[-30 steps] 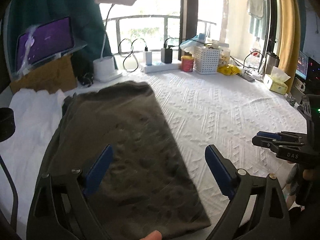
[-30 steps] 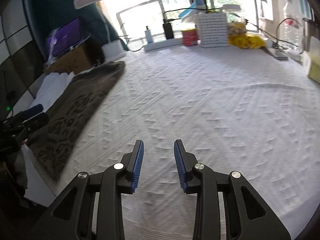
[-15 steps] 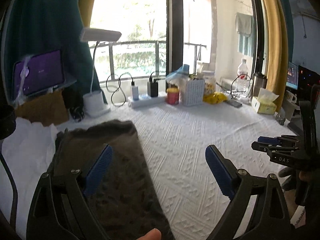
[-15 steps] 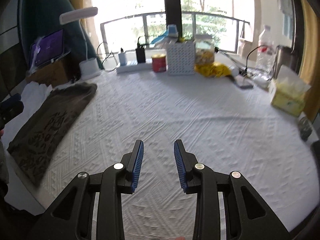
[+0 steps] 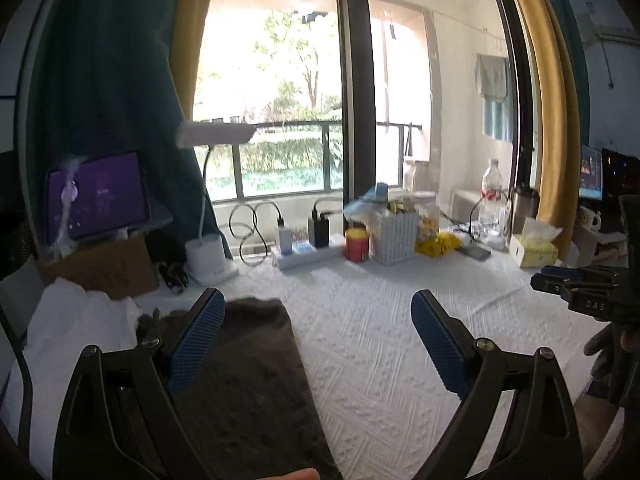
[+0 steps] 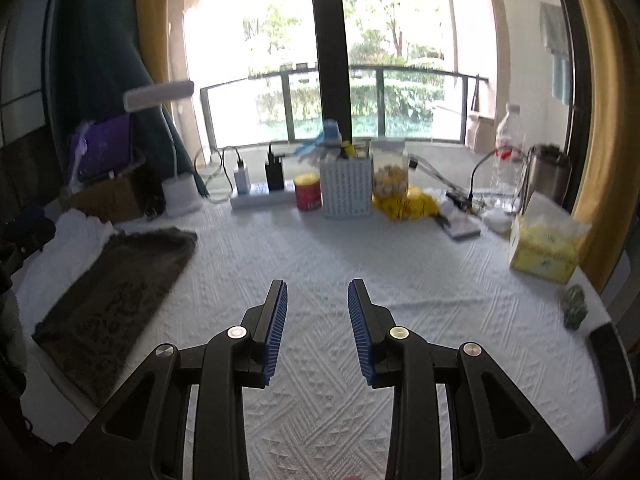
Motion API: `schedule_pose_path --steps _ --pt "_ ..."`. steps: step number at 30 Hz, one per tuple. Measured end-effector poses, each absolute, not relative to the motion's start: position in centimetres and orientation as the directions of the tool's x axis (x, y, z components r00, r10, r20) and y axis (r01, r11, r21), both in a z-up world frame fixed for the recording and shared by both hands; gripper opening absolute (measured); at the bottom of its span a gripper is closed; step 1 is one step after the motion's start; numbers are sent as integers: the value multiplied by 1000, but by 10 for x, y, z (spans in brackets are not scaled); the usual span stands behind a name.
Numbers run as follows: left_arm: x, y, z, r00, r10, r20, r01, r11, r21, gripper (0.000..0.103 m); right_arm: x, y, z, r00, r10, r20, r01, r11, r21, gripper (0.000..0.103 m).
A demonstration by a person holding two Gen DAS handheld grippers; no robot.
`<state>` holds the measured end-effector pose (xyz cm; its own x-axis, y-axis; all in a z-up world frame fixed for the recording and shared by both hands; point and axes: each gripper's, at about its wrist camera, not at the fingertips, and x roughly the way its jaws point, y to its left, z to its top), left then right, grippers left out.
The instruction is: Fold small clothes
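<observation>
in the left wrist view, the left gripper [image 5: 316, 336] is held above the table, pointing slightly down, its ribbed blue pads spread wide with nothing between them. the folded dark brown cloth [image 5: 244, 380] is laid flat under its left finger, on the white textured cover [image 5: 380, 344].

in the right wrist view, the right gripper [image 6: 316, 330] is held over the bare cover, jaws a little apart and empty. the cloth [image 6: 116, 300], rectangular and faintly patterned, is seen far to the left.

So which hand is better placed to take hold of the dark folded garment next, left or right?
Left, probably. The left tongs hang open right over the dark garment, while the right tongs are over bare white cloth, with the garment off to their left.
</observation>
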<state>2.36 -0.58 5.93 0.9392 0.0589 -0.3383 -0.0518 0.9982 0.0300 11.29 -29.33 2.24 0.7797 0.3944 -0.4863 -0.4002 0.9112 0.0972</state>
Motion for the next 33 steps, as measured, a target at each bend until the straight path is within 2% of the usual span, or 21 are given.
schedule_pose_path --steps 8,15,23,33 --pt "7 -2 99 974 77 -211 -78 997 3 97 98 -300 66 830 399 -390 -400 913 81 34" --pt "-12 10 119 982 133 -135 -136 991 -10 101 83 -301 97 867 382 -319 -390 920 41 34" --pt "-26 29 130 973 214 -93 -217 976 -23 101 57 -298 133 898 397 -190 -403 915 4 34" --pt "-33 43 125 971 230 -73 -234 971 -56 101 44 -277 137 903 411 -127 -418 908 -32 34"
